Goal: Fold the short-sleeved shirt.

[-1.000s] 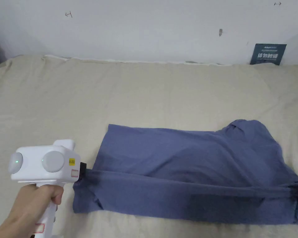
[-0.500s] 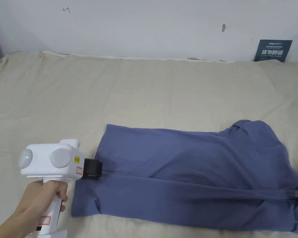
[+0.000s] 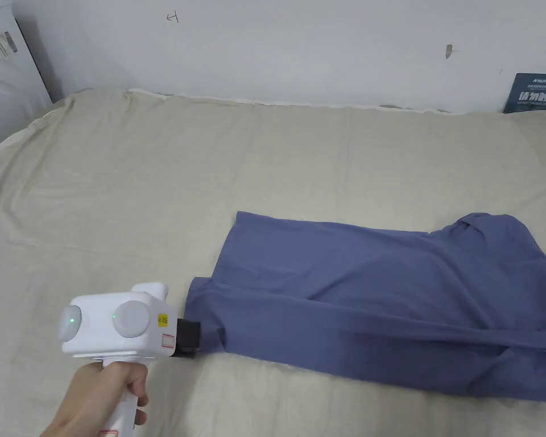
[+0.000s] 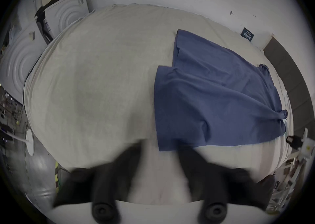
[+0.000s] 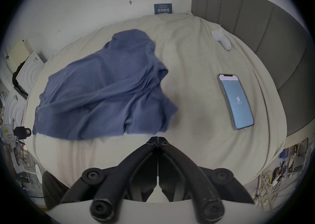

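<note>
The blue short-sleeved shirt (image 3: 380,296) lies on the beige bed (image 3: 181,170), folded lengthwise into a long band with its hem to the left. My left gripper (image 3: 199,339), held in a hand, sits at the shirt's near-left hem corner. In the left gripper view its jaws (image 4: 159,149) are blurred and spread apart, with the shirt (image 4: 213,100) corner just ahead of the gap. My right gripper (image 5: 157,140) is shut on nothing, a little short of the rumpled collar end of the shirt (image 5: 102,91). It also appears small at the right edge of the left gripper view (image 4: 290,140).
A phone (image 5: 236,101) with a lit screen and a white handheld device (image 5: 221,40) lie on the bed to the right of the shirt. A grey padded headboard (image 5: 272,48) bounds that side. A dark card (image 3: 538,94) leans on the wall, and white panels (image 3: 4,85) stand at the left.
The raised near edge of the shirt, stretched between both grippers, now lies flat over the body. The left gripper has opened and sits at the corner; the right has let go and left the head view.
</note>
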### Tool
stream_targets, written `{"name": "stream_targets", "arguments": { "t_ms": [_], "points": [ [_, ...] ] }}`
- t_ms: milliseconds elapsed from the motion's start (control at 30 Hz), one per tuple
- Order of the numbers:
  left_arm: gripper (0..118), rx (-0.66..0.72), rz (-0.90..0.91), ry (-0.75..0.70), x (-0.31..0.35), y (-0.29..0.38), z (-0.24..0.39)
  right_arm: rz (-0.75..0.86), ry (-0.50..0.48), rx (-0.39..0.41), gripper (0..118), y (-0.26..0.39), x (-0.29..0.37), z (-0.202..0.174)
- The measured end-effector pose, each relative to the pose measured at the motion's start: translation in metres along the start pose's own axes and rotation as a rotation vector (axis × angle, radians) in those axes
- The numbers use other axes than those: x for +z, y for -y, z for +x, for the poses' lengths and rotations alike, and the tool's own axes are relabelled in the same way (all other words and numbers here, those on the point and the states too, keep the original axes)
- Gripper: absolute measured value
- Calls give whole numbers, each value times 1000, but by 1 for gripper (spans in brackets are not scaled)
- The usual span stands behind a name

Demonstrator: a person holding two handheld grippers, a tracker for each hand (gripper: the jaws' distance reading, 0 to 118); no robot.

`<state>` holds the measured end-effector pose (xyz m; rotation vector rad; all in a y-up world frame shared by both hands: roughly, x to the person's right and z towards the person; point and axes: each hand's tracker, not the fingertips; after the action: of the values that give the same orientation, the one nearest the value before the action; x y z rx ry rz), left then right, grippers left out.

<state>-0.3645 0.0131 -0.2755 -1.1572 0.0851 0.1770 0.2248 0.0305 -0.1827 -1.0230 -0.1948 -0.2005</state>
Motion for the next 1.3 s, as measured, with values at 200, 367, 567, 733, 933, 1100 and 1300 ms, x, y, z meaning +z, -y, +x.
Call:
{"name": "stream_targets", "arguments": {
  "t_ms": [200, 367, 567, 733, 933, 1100, 1300],
  "points": [
    [112, -15, 36, 5, -5, 1, 26, -24, -21, 22, 0, 2, -2, -6],
    [4, -61, 80, 30, -30, -22, 32, -18, 8, 35, 0, -4, -5, -6],
    [4, -109, 42, -4, -24, -21, 41, -16, 14, 32, 40, -21, -25, 18],
    [4, -62, 16, 22, -28, -28, 30, 47, -46, -16, 116, -33, -33, 16],
    [4, -70, 16, 14, -26, -29, 33, -61, -43, 7, 116, -43, -64, -8],
    [4, -59, 2, 32, -28, -30, 27, -58, -95, 3, 14, -39, -61, -17],
    [4, -92, 13, 41, -12, -29, 22, -44, -135, 15, 14, -37, -32, -5]
  ]
}}
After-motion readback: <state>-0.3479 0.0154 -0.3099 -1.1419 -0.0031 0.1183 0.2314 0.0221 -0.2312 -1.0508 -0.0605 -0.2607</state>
